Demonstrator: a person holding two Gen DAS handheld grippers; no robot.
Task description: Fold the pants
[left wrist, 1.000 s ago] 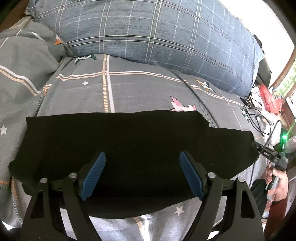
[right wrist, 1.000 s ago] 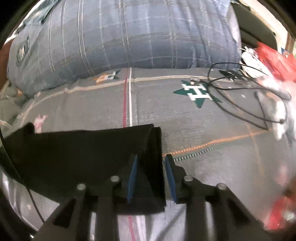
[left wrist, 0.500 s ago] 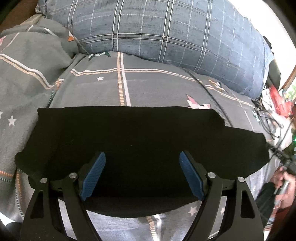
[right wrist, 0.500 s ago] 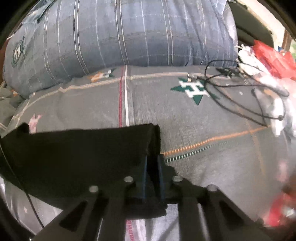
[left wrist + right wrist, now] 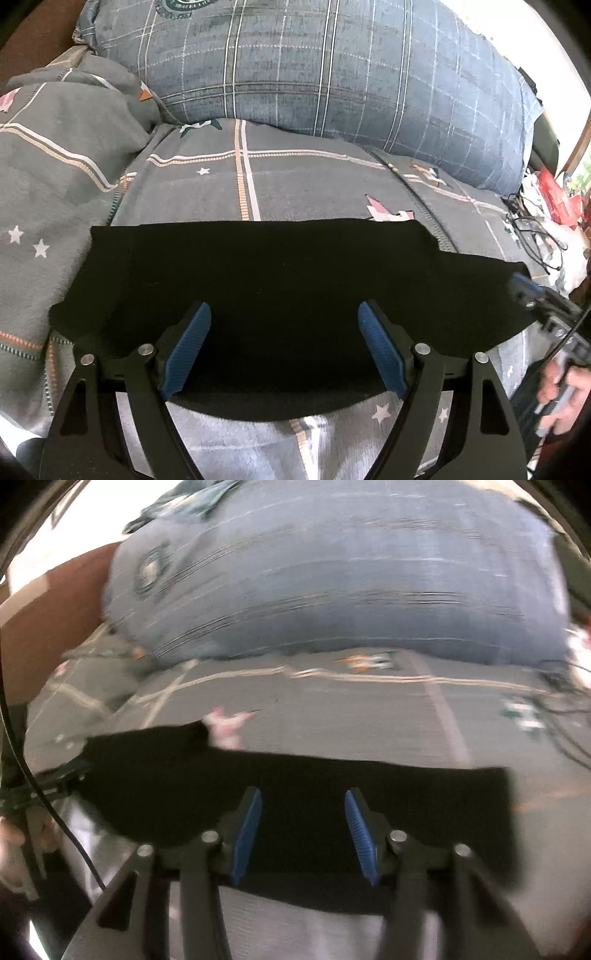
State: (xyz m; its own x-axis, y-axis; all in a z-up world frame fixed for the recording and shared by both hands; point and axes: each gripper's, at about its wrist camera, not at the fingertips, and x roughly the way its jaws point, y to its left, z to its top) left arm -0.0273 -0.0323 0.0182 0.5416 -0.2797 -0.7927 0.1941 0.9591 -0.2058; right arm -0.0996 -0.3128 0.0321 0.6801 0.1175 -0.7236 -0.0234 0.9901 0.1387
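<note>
Below both open grippers, flat black pants (image 5: 280, 284)

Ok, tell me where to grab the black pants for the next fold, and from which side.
Take the black pants at a short end, probably the squared-off right one, coming in low from beyond that edge. They lie flat as a long band on the grey bedspread, so only an edge gives the pads something to pinch.

No legible text; round emblem on pillow (image 5: 184, 3) possibly lettered, unreadable.
</note>
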